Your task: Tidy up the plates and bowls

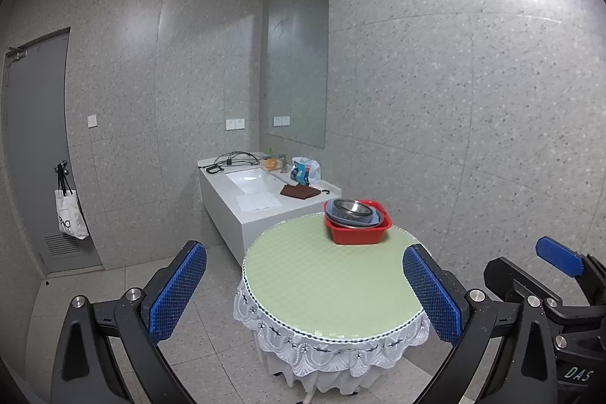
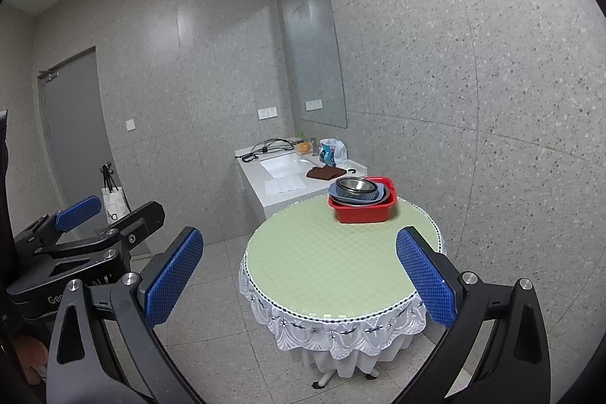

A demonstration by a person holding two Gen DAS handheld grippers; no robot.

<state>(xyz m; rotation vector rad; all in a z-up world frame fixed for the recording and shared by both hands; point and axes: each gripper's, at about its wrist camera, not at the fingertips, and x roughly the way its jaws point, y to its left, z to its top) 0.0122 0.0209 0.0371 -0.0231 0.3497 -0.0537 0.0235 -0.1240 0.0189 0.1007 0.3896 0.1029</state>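
A red plastic basin (image 1: pixel 358 233) (image 2: pixel 363 211) stands at the far edge of a round table (image 1: pixel 314 275) (image 2: pixel 325 252) with a light green top and a white lace skirt. In it lie a blue-grey plate or bowl (image 1: pixel 373 217) (image 2: pixel 380 195) and a steel bowl (image 1: pixel 352 206) (image 2: pixel 354 185), tilted. My left gripper (image 1: pixel 305 290) is open and empty, held well short of the table. My right gripper (image 2: pixel 299 277) is open and empty, also short of the table. Each gripper shows at the edge of the other's view.
A white sink counter (image 1: pixel 261 199) (image 2: pixel 288 182) stands behind the table against the wall, with cables, a brown cloth (image 1: pixel 299 192), a packet and a tap. A grey door (image 1: pixel 34 154) with a hanging tote bag (image 1: pixel 70 214) is at the left.
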